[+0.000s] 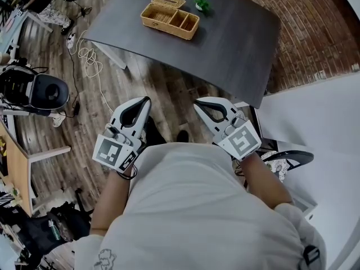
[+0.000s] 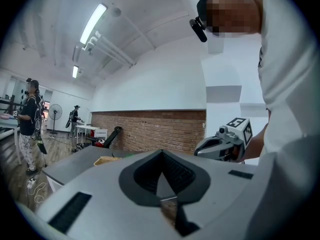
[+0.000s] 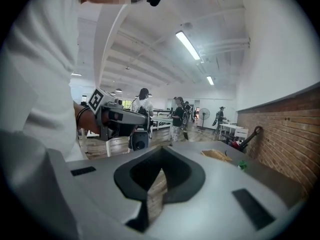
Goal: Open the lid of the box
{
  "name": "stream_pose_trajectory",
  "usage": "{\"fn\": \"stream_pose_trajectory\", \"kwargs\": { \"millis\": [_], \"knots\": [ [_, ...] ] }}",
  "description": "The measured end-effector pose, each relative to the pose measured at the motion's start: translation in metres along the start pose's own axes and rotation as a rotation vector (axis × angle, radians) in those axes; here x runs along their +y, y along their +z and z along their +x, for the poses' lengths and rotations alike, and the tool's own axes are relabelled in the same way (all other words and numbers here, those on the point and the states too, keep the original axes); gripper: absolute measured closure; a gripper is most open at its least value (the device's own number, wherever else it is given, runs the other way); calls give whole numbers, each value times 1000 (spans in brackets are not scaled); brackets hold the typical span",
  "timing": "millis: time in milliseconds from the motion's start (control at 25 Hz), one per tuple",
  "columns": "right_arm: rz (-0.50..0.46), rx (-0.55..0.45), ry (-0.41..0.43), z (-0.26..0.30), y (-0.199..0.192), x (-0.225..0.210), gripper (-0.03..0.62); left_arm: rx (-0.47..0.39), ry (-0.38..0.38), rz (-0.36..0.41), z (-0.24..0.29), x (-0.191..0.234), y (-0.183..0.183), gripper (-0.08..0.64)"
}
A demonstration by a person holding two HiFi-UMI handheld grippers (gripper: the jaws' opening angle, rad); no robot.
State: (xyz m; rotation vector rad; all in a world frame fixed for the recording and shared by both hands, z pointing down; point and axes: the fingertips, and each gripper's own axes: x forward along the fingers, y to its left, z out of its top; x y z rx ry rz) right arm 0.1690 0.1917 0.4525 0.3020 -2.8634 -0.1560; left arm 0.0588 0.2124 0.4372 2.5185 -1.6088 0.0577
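Note:
A wicker box (image 1: 169, 20) stands on the far part of a dark grey table (image 1: 236, 44), its inner compartments showing from above. A flat wicker piece (image 1: 169, 1) rests at its far side. Both grippers hang in front of my chest, well short of the table. My left gripper (image 1: 148, 99) is shut with nothing in it, and so is my right gripper (image 1: 196, 102). The left gripper view looks over shut jaws (image 2: 161, 151) to the box (image 2: 106, 160) far off. The right gripper view does the same over its jaws (image 3: 162, 149), with the box (image 3: 216, 154) at right.
A small green plant (image 1: 201, 4) stands on the table beside the box. A white cable (image 1: 90, 61) trails over the wooden floor at left, near a black machine (image 1: 39, 91). A black chair (image 1: 292, 157) is at my right. People stand in the background (image 2: 31, 119).

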Motion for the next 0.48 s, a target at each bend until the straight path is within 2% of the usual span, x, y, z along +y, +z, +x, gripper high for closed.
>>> {"fn": "stream_pose_trajectory", "kwargs": {
  "millis": [480],
  "knots": [
    [0,13,-10,-12,-4,-1,588,-11,-7,-2,6,-12,2,549]
  ]
}}
